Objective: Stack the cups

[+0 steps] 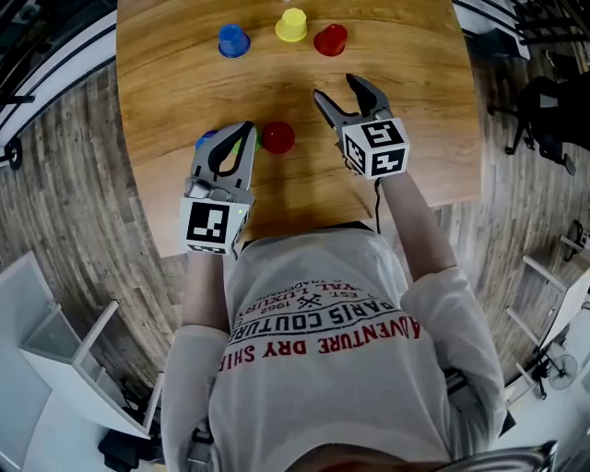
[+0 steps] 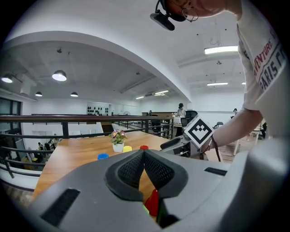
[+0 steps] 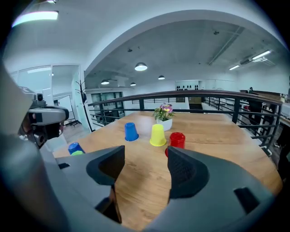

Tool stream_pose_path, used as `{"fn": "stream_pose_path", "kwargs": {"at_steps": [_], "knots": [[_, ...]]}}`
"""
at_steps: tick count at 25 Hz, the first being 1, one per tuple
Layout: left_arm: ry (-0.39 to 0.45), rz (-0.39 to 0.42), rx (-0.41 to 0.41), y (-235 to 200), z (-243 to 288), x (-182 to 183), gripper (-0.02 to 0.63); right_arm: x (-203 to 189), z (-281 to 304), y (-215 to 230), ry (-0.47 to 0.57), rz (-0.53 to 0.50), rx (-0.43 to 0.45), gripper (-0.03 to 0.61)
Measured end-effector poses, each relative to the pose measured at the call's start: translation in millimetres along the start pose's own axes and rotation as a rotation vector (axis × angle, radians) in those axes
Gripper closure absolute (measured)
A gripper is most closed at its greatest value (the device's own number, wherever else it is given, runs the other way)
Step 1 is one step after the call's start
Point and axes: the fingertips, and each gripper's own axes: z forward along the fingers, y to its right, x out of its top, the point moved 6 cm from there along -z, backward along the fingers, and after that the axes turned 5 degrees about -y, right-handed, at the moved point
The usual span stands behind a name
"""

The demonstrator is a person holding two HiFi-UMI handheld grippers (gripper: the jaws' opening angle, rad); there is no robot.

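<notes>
Along the far side of the bench (image 1: 175, 83) a blue cup (image 1: 233, 41), a yellow cup (image 1: 291, 25) and a red cup (image 1: 330, 40) stand in a row, upside down. Nearer, a second red cup (image 1: 277, 137) sits just right of the left tongs (image 1: 245, 131), which are clenched on nothing. A second blue cup (image 3: 74, 147) and a green cup (image 3: 78, 153) sit beside them. The right tongs (image 1: 336, 88) hang released and empty. A plank floor (image 1: 74, 212) surrounds the wooden bench, and a railing (image 3: 204, 97) runs beyond it.

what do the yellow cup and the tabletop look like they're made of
Yellow cup: probably plastic, going by its flat uniform colour, smooth thin wall and slight sheen. Tabletop: wood or a wood-look laminate, with streaked brown grain and a satin finish. The look leaves open which of the two it is.
</notes>
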Motion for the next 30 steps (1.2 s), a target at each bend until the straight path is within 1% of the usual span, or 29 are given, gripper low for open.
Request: {"fn": "stream_pose_path", "kwargs": {"at_steps": [5, 10, 13, 17, 22, 25, 26, 27, 30], "knots": [[-0.026, -0.027, 0.049, 1.7, 26.6, 7.9, 0.598, 7.0, 25.4, 40.6, -0.053, -0.026, 0.021, 0.287], [-0.044, -0.049, 0.089, 4.2, 48.4, 10.8, 0.598, 15.2, 48.2, 65.0, -0.069, -0.035, 0.049, 0.287], [-0.059, -0.069, 0.112, 4.9, 59.1, 7.8, 0.598, 16.1, 61.3, 74.9, -0.076, -0.038, 0.066, 0.287], [-0.051, -0.127, 0.134, 6.1, 67.8, 8.9, 0.598, 17.0, 80.8, 88.4, -0.092, -0.034, 0.077, 0.287], [-0.074, -0.13, 0.159, 6.7, 72.9, 6.8, 0.598, 21.2, 101.2, 102.0, -0.098, -0.048, 0.06, 0.288], [-0.089, -0.137, 0.169, 4.5, 71.5, 3.2, 0.598, 25.1, 110.8, 102.5, -0.101, -0.062, 0.062, 0.29], [-0.087, -0.136, 0.172, 3.5, 71.2, 2.7, 0.598, 25.2, 113.3, 102.1, -0.106, -0.067, 0.059, 0.299], [-0.083, -0.135, 0.175, 2.3, 71.2, 2.4, 0.598, 25.0, 115.1, 102.0, -0.11, -0.072, 0.053, 0.327], [-0.078, -0.128, 0.177, 0.5, 71.2, 0.5, 0.598, 24.1, 115.1, 102.6, -0.12, -0.089, 0.038, 0.336]]}}
